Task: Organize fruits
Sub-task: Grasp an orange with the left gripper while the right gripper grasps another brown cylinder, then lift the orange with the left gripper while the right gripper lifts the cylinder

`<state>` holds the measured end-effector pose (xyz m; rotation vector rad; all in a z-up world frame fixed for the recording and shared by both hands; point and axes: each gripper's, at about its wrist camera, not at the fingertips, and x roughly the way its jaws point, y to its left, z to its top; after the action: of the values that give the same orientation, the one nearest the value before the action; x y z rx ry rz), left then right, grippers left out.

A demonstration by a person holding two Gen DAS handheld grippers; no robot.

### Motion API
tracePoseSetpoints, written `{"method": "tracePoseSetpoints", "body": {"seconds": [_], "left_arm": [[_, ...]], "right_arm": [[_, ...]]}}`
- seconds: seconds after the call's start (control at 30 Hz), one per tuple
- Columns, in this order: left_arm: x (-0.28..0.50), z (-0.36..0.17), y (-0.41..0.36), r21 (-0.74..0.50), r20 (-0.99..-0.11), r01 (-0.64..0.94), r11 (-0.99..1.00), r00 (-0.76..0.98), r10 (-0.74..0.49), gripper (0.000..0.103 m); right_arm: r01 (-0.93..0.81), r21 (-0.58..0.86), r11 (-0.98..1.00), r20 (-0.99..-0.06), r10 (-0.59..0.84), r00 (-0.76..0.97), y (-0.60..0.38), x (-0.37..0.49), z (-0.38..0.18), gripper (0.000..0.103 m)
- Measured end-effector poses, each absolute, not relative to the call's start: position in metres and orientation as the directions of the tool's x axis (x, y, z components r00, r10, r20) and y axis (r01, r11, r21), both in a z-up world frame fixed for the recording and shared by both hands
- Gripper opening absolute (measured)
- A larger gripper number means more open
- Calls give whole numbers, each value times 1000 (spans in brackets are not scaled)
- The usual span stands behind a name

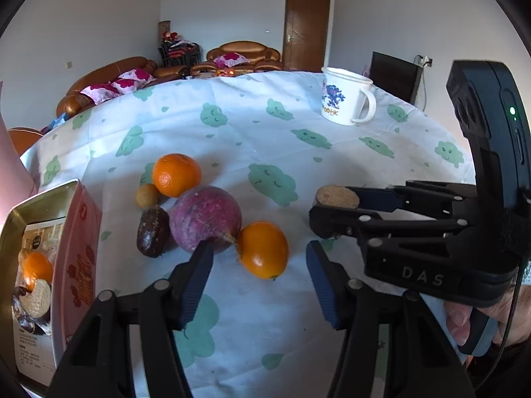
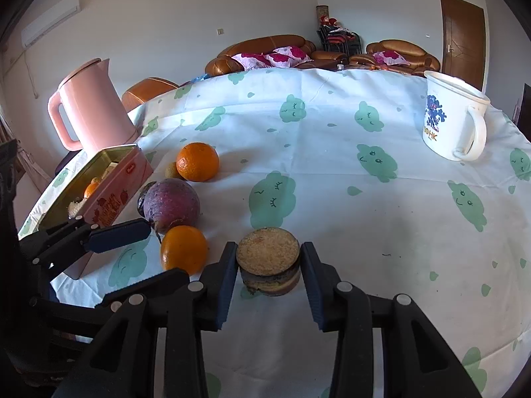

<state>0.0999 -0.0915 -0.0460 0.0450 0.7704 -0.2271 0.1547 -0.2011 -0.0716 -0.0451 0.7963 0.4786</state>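
Fruits lie on the cloud-print cloth: a near orange [image 1: 264,249] [image 2: 183,248], a purple round fruit [image 1: 205,219] [image 2: 172,205], a far orange [image 1: 176,174] [image 2: 197,161], a small tan fruit [image 1: 146,195] and a dark passion fruit [image 1: 153,231]. My left gripper [image 1: 259,272] is open, its fingers either side of the near orange, just short of it. My right gripper [image 2: 268,262] is shut on a round cut brown fruit piece [image 2: 269,259] [image 1: 337,196], held a little above the cloth, right of the pile.
A pink tin box [image 1: 78,248] [image 2: 113,185] with an orange and other pieces inside stands at the left. A pink kettle [image 2: 88,106] stands behind it. A white mug [image 1: 346,96] [image 2: 453,116] stands far right. Sofas lie beyond the table edge.
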Motion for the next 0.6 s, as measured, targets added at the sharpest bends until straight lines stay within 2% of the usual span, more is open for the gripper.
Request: {"method": "tracePoseSetpoints", "body": {"seconds": [0.03,0.27,0.43,0.6], "left_arm": [[100,-46,-91,-55,-695,226,973,690,-200,45],[106,-51,-90,-89,-725,221,971,654,-215,44],[122,-60,-90,-160,-758,222,962,596,-264,41],[121,-59,-90,-164,-757,223,961,596,-267,37]], "right_arm": [[-429,138,893,-696,396,599,-201,155,-72,40],[-413,137,901,-693,385,610,-204,155,-71,40],[-409,154,899,-690,394,607,-207,156,-71,40],[-407,165,898,-686,401,607,-209,156,-71,40]]}}
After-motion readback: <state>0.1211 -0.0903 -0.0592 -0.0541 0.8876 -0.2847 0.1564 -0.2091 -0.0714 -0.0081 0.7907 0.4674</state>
